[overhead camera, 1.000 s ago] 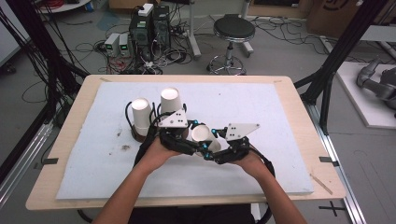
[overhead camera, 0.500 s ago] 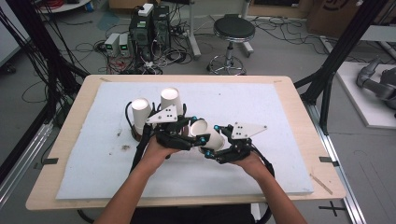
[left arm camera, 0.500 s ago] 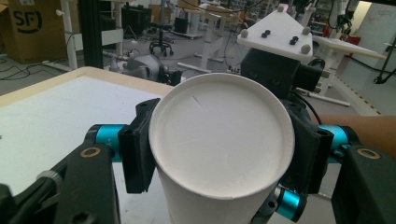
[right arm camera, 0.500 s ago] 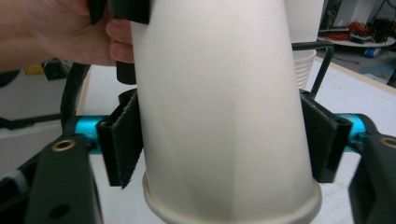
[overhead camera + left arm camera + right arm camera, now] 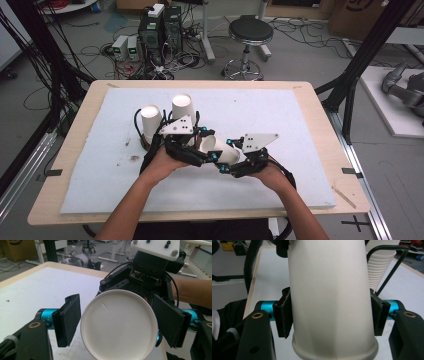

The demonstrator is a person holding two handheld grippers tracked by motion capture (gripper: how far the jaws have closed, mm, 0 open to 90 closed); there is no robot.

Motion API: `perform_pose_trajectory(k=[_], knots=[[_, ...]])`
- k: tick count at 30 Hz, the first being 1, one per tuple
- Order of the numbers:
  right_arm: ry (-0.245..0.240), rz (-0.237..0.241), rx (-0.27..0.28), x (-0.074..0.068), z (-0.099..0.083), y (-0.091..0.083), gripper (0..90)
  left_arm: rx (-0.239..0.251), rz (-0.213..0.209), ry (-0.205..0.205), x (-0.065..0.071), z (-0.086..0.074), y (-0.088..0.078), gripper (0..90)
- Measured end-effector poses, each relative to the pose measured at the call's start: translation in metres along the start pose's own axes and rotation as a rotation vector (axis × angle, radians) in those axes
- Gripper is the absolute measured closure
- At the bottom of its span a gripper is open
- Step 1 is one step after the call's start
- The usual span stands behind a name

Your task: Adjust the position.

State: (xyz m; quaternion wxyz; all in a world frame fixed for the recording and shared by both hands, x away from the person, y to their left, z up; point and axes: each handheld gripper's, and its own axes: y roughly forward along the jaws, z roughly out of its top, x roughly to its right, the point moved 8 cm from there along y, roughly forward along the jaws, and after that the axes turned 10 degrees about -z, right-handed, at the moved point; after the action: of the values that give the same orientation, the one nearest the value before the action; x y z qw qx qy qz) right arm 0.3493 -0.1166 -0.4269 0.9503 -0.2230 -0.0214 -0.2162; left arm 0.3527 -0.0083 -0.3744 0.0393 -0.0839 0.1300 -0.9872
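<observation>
Step in hand: we are separating a paper cup [image 5: 220,149] from the rest; by our reading the handover from left to right is just finishing.
Cup, place: it is lying tilted in the air above the counter [image 5: 300,125], between our two hands, near the two cup stacks [image 5: 150,122] standing in the wire holder behind the left hand.
Left hand-held gripper [image 5: 116,322]: its jaws have just been opening. In the left gripper view the cup's base is sitting between the pads [image 5: 67,320], with a gap showing at the left pad, so we are judging that it is no longer gripping.
Right hand-held gripper [image 5: 332,315]: its jaws are standing wide on both sides of the cup wall [image 5: 329,297], close above the rolled rim, and have just been closing a little. The pads are pressing the wall, so we are taking this as the hold.
Next move: we are expecting to draw the left hand-held gripper back clear of the base, then carry the cup away with the right and set it on the foam sheet [image 5: 280,110].
Care: a paper wall is denting easily, so the squeeze wants to be light.
</observation>
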Motion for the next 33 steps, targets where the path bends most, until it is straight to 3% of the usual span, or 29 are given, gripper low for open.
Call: perform_pose_trajectory(k=[5, 9, 12, 20, 24, 30, 33], knots=[[-0.029, 0.023, -0.015, -0.003, -0.001, 0.001, 34.9, -0.028, -0.062, -0.002, 0.003, -0.004, 0.001, 35.0], [-0.015, 0.032, 0.007, -0.003, 0.001, 0.001, 27.4, 0.009, -0.083, -0.019, 0.003, -0.002, -0.001, 35.9], [0.039, 0.018, 0.048, -0.003, 0.005, 0.0, 18.1, 0.029, -0.086, -0.015, 0.004, -0.001, -0.002, 36.1], [0.136, 0.043, 0.123, -0.002, 0.01, -0.003, 18.0, 0.144, -0.114, -0.012, 0.006, 0.008, -0.009, 36.2], [0.131, 0.05, 0.149, -0.002, 0.013, -0.005, 18.5, 0.168, -0.127, -0.013, 0.007, 0.009, -0.01, 36.2], [0.07, 0.058, 0.135, -0.002, 0.012, -0.008, 28.0, 0.169, -0.126, -0.033, 0.006, 0.005, -0.01, 36.1], [0.041, 0.052, 0.102, -0.002, 0.009, -0.008, 30.8, 0.124, -0.099, -0.018, 0.005, 0.0, -0.008, 34.0]])
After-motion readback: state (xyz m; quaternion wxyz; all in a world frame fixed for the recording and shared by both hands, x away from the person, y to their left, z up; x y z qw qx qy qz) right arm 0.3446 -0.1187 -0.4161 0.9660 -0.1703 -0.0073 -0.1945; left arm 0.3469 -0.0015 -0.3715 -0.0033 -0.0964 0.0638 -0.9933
